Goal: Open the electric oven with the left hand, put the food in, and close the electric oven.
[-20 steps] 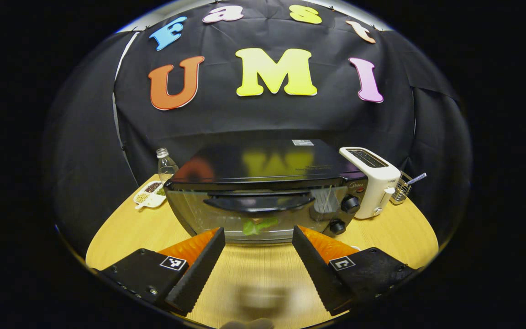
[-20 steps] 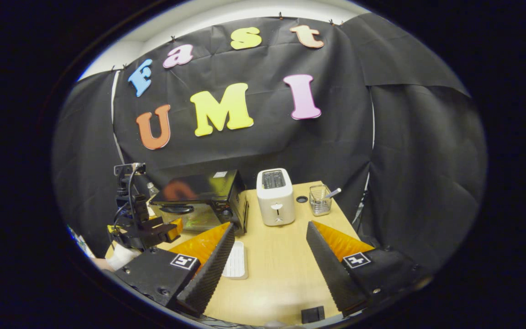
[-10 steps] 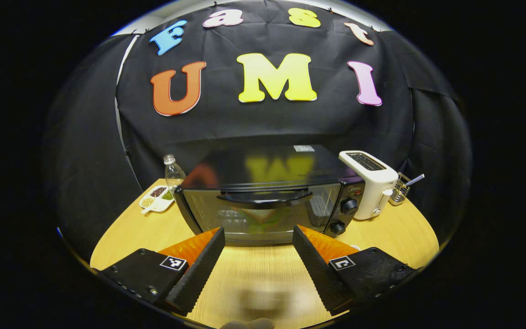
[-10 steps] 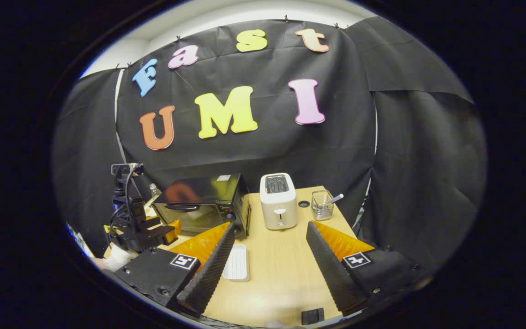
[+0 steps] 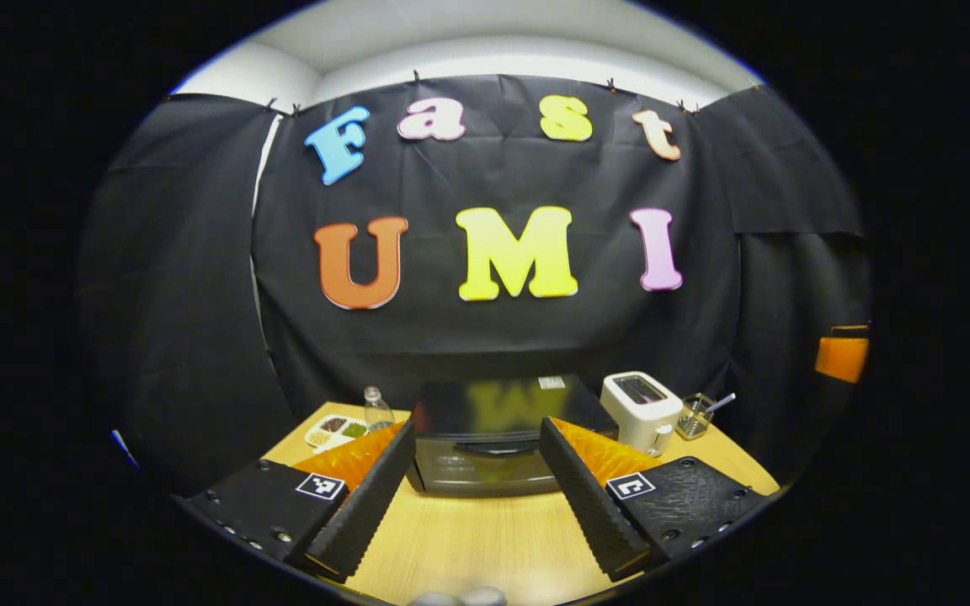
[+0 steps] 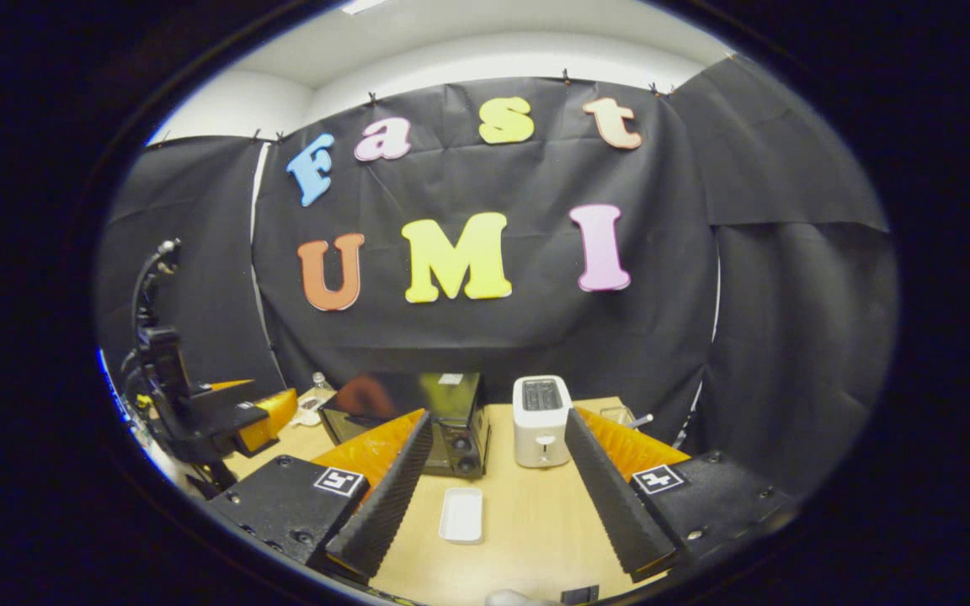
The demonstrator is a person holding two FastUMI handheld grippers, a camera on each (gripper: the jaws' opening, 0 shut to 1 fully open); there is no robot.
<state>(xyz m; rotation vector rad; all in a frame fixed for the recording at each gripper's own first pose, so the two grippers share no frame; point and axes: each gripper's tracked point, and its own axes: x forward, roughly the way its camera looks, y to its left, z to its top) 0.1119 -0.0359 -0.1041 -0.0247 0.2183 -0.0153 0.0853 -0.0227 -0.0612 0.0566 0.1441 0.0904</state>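
While the oven [image 5: 485, 446] stands at the back of the tabletop [image 5: 485, 539] with its door shut, the left gripper [image 5: 475, 480] faces it squarely from well apart, fingers spread wide with nothing between them. In the left gripper view the oven sits centred between the two fingers, its curved door handle [image 5: 485, 447] across the top of the glass front. A white toaster [image 5: 638, 411] stands just right of the oven, a wire holder [image 5: 692, 416] beyond it; a clear bottle [image 5: 377, 410] and a divided snack dish [image 5: 336, 429] lie to the oven's left.

In the right gripper view the right gripper [image 6: 493, 497] is likewise spread and holds nothing. The oven [image 6: 418, 417] shows up and to the left of its fingers, the toaster [image 6: 540, 421] straight ahead, and a small white tray [image 6: 461, 514] lies on the tabletop between the fingers. The left gripper [image 6: 262, 417] appears farther off at the left edge.

Compared with one second ago, the oven door, then slightly ajar, is now fully shut. Both grippers have drawn back from the oven, which appears much smaller and lower in both views. The green food seen through the glass earlier cannot be made out now.
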